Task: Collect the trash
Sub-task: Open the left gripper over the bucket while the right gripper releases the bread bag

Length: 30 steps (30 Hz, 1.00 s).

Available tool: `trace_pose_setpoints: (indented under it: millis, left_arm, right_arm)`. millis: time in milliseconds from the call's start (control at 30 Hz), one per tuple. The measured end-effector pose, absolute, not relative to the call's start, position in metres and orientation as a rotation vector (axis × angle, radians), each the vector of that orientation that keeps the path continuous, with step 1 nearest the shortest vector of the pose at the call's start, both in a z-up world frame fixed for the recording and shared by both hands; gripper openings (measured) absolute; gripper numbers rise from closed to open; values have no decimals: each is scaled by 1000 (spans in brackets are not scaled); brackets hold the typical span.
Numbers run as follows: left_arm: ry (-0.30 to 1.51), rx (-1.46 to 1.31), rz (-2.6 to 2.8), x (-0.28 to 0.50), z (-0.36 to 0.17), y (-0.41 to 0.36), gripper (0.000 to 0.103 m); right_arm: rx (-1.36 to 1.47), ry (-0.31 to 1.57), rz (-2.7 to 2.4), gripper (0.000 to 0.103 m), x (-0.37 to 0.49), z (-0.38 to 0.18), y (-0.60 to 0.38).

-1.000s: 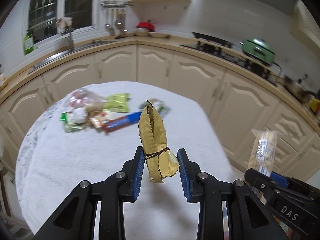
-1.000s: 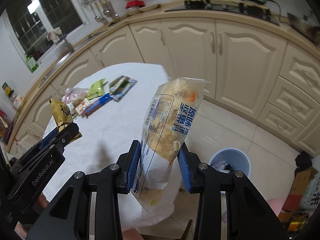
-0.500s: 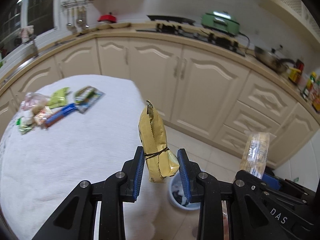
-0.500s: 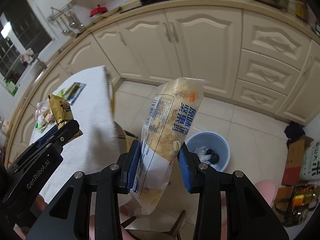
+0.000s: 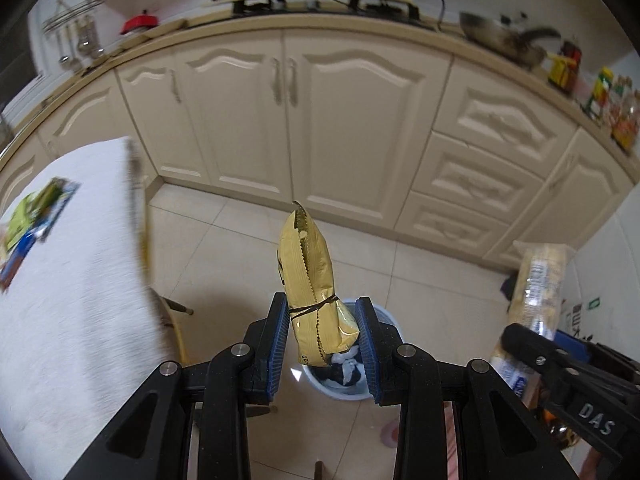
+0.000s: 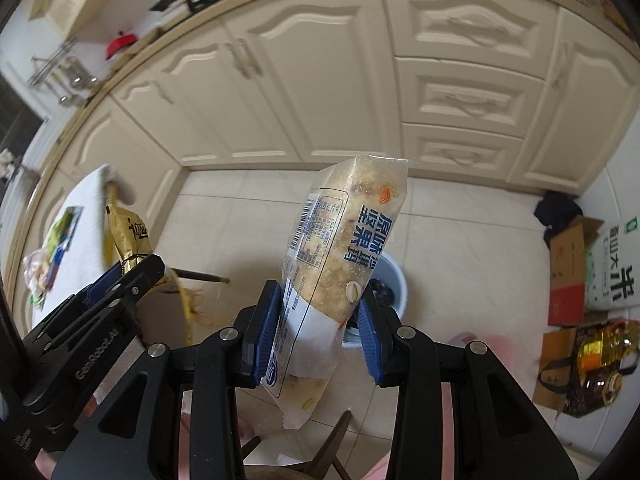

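My left gripper is shut on a gold snack wrapper that stands upright between the blue pads. Just behind it, on the tiled floor, is a pale blue trash bin with trash inside. My right gripper is shut on a clear snack bag with blue writing; the bin shows behind it. The left gripper with the gold wrapper shows at the left of the right wrist view. The clear bag shows at the right of the left wrist view.
A round table with a white cloth is at the left, with several wrappers on it. Cream kitchen cabinets line the back. Cardboard boxes and bags stand at the right on the floor.
Both grippers have swung right, away from the table, and now hang over the floor by the trash bin. Each still holds its wrapper.
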<state>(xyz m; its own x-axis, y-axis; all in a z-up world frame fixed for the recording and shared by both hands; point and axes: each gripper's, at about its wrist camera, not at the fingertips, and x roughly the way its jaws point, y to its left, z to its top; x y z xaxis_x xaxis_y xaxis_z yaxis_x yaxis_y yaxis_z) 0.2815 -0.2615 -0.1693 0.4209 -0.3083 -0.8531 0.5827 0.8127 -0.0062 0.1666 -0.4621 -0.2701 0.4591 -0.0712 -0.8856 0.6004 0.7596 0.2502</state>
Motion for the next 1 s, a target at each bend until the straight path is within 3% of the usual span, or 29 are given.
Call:
trace_pose_setpoints:
  millis: [333, 400, 467, 700, 867, 900, 967, 1000]
  left_arm:
    - [990, 388, -634, 302, -203, -326, 30]
    - [989, 405, -625, 306, -209, -330, 37]
    - [988, 411, -611, 308, -215, -331, 51]
    - [1038, 423, -598, 316, -232, -330, 58]
    - [1039, 397, -581, 318, -232, -320, 72]
    - [1035, 398, -573, 318, -231, -316, 72]
    - [1018, 400, -555, 316, -230, -314, 73]
    - [1019, 399, -552, 315, -231, -314, 74]
  right_arm:
    - [663, 1047, -524, 38, 156, -292, -506]
    - [664, 1057, -530, 38, 157, -295, -510]
    - [664, 1067, -531, 38, 159, -298, -510]
    - [671, 1091, -503, 38, 174, -307, -507]
    - [640, 1081, -466, 40, 192, -303, -495]
    - [628, 1077, -466, 43, 193, -301, -493]
    - [600, 1067, -469, 64, 196, -296, -488]
    - [591, 1057, -476, 84, 197, -294, -487]
